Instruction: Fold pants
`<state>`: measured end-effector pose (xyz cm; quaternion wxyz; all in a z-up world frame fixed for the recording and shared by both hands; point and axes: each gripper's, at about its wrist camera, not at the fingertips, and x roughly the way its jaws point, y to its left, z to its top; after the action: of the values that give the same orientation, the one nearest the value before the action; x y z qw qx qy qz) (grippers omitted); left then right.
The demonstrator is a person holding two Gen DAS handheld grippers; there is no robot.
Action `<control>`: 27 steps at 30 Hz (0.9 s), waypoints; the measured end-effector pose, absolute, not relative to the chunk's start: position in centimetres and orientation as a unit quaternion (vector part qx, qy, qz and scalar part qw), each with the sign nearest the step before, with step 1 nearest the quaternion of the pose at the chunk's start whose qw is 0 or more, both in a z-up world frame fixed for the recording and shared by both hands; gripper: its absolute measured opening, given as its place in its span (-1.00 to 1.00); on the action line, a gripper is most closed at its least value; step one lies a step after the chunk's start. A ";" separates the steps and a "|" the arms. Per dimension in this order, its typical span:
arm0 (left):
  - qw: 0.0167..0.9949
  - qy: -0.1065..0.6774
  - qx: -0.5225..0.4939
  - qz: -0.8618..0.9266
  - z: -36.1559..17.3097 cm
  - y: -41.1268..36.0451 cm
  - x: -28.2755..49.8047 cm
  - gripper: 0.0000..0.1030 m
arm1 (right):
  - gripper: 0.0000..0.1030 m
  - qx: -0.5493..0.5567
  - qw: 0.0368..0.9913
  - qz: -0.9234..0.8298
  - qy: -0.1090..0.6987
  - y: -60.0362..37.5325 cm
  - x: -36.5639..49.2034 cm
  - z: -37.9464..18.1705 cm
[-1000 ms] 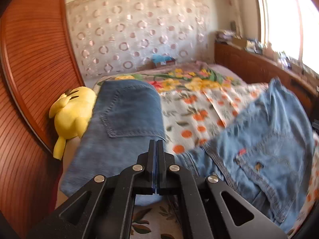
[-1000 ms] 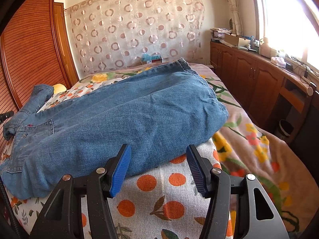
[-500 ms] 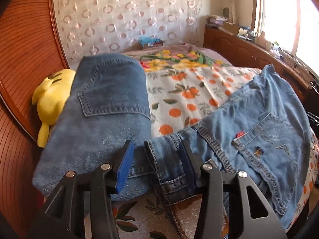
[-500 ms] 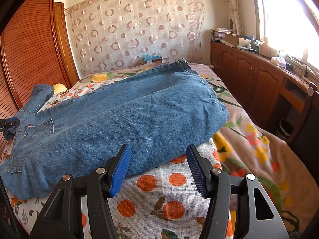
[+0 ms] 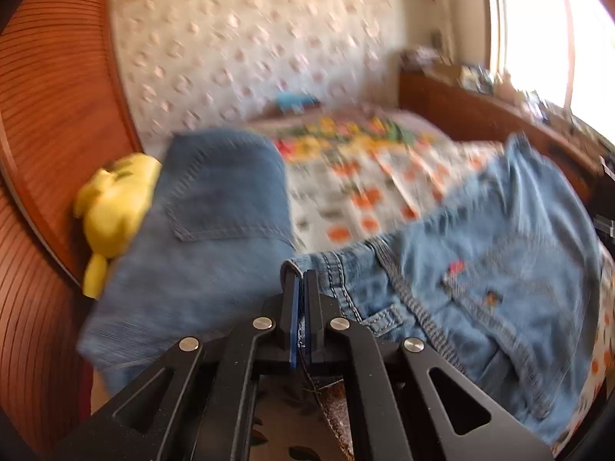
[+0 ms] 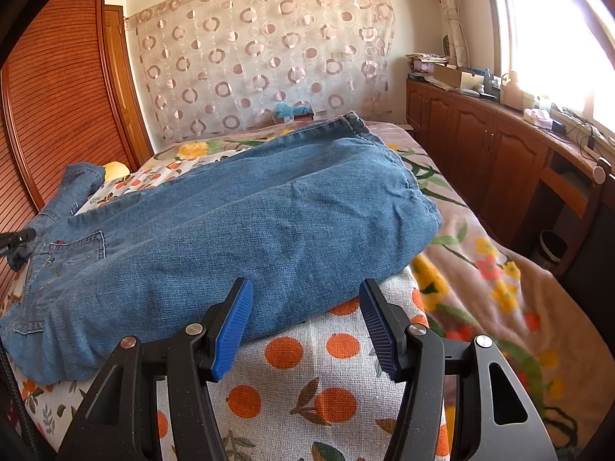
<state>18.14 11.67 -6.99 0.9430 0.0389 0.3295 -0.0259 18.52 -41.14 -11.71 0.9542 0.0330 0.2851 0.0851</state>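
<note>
Light blue jeans (image 5: 499, 253) lie spread across the bed, seat pocket up. In the blurred left wrist view my left gripper (image 5: 301, 288) is shut on the corner of their waistband (image 5: 330, 269), and a bit of denim sticks up above the fingertips. In the right wrist view the jeans' legs (image 6: 269, 223) lie stacked, running towards the far right of the bed. My right gripper (image 6: 305, 307) hovers open at the near edge of the lower leg. Its blue pads (image 6: 234, 315) stand well apart and do not press on the cloth.
A darker denim piece with a back pocket (image 5: 215, 207) lies at the left beside a yellow plush toy (image 5: 111, 207). The wooden wardrobe (image 6: 57, 96) runs along the bed's left side and low cabinets (image 6: 480, 153) along the right. An orange-print sheet (image 6: 300, 384) covers the bed.
My left gripper opened around the waistband corner, then closed on it; its view is now motion-blurred. The right gripper and the legs have not moved.
</note>
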 end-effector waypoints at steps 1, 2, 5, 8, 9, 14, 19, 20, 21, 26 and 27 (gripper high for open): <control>0.942 0.332 0.035 -0.023 -6.8 11.8 18.3 -0.95 | 0.16 0.033 0.954 0.085 0.285 -41.1 18.6 -11.7; 0.941 0.337 0.036 -0.020 -6.9 11.8 18.5 -0.95 | 0.16 0.032 0.954 0.085 0.285 -41.1 18.6 -11.7; 0.933 0.356 0.042 -0.018 -7.5 11.5 19.0 -0.93 | 0.16 0.033 0.954 0.086 0.286 -41.1 18.6 -11.7; 0.935 0.353 0.032 -0.016 -7.2 11.2 18.6 -0.85 | 0.16 0.034 0.954 0.085 0.286 -41.1 18.5 -11.7; 0.938 0.344 0.026 -0.024 -6.7 10.9 18.2 -0.72 | 0.16 0.034 0.954 0.086 0.286 -41.0 18.5 -11.7; 0.951 0.300 0.014 -0.071 -4.8 8.5 16.3 0.06 | 0.16 0.038 0.953 0.085 0.289 -41.1 18.6 -11.7; 0.954 0.275 0.007 -0.122 -3.9 4.4 15.1 0.51 | 0.16 0.039 0.949 0.089 0.299 -41.3 18.8 -11.5; 0.952 0.275 0.010 -0.131 -4.0 3.5 15.1 0.51 | 0.16 0.040 0.949 0.087 0.301 -41.5 18.8 -11.4; 0.951 0.276 0.015 -0.142 -4.2 2.3 15.1 0.51 | 0.16 0.042 0.949 0.084 0.302 -41.9 18.9 -11.3; 0.942 0.290 0.021 -0.167 -5.8 -1.0 15.7 0.51 | 0.16 0.086 0.946 0.064 0.306 -46.0 19.6 -10.2; 0.941 0.293 0.023 -0.168 -6.1 -1.4 15.7 0.51 | 0.16 0.094 0.945 0.060 0.308 -46.8 19.9 -10.0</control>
<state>15.73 -1.40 -6.09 0.9409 0.0228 0.2931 -0.1680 19.92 -46.79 -10.05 0.9447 0.0945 0.3082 0.0600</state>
